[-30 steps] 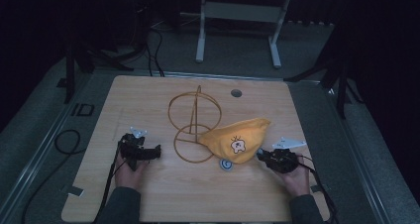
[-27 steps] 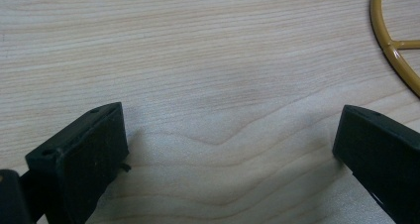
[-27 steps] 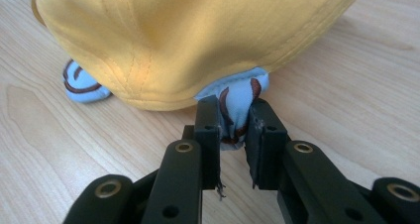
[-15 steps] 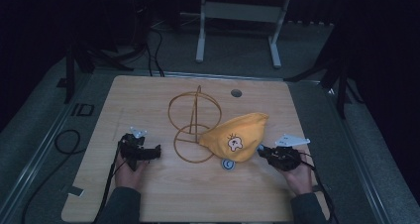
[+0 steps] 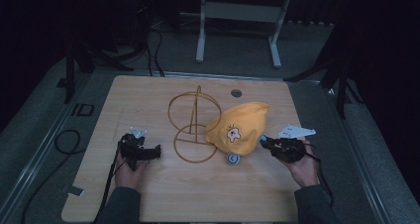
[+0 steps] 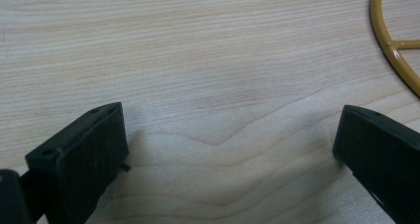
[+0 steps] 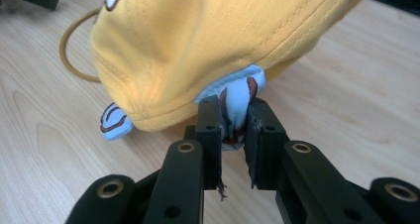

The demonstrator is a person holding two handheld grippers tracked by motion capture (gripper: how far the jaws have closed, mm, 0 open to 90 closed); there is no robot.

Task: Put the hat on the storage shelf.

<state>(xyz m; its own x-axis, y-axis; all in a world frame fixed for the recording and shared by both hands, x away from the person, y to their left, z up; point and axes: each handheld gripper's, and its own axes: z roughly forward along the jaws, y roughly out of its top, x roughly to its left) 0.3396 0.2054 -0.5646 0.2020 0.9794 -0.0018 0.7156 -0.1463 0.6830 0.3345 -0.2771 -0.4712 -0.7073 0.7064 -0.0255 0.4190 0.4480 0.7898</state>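
A yellow cap (image 5: pixel 238 126) with a small cartoon patch hangs tilted over the table, beside a gold wire stand (image 5: pixel 194 126). In the right gripper view the cap (image 7: pixel 208 40) is close up; my right gripper (image 7: pixel 234 120) is shut on its light-blue ear flap (image 7: pixel 236 97), pinched between the black jaws. A second blue flap (image 7: pixel 113 122) dangles lower left. From above, the right gripper (image 5: pixel 265 142) sits at the cap's right edge, lifted off the wood. My left gripper (image 5: pixel 156 150) rests open on the table left of the stand; its jaws (image 6: pixel 223 149) hold nothing.
The stand's round base ring (image 6: pixel 393 45) lies just right of the left gripper. A small round hole (image 5: pixel 236 92) sits in the wooden table (image 5: pixel 148 194) near the far edge. A metal frame (image 5: pixel 237 16) stands on the floor beyond. A cable (image 5: pixel 64 144) loops left of the table.
My right gripper has risen with the cap's flap in it, lifting the cap's right side and tipping the cap steeper. The left gripper has stayed where it was.
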